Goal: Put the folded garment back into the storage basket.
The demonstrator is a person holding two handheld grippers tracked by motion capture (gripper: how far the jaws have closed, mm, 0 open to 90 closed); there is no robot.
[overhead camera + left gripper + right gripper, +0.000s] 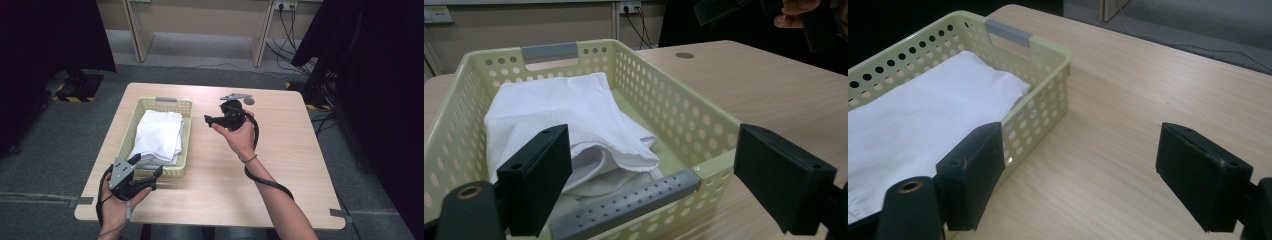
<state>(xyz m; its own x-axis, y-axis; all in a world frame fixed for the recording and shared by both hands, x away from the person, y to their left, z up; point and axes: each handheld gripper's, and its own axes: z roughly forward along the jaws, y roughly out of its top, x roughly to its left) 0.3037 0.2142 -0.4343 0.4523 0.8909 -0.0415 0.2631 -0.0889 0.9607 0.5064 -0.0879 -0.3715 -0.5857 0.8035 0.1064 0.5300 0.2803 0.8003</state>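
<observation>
A pale yellow perforated basket (186, 131) with grey handles sits on the left half of the wooden table (290, 165). A folded white cloth (160, 132) lies inside it. My left gripper (147, 167) is at the basket's near end, open, its jaws either side of the near grey handle (624, 205) without touching it. In the left gripper view, the cloth (559, 110) lies behind that handle. My right gripper (207, 120) is held above the table just right of the basket, pointing left, open with nothing in it. The right gripper view shows the basket wall (1048, 95) and cloth (923, 115) beside my right gripper (1088, 165).
A small grey disc (249, 101) lies on the table near its far edge. Bare wood stretches right of the basket. Dark curtains flank the table; cables (292, 35) trail on the floor at the far right.
</observation>
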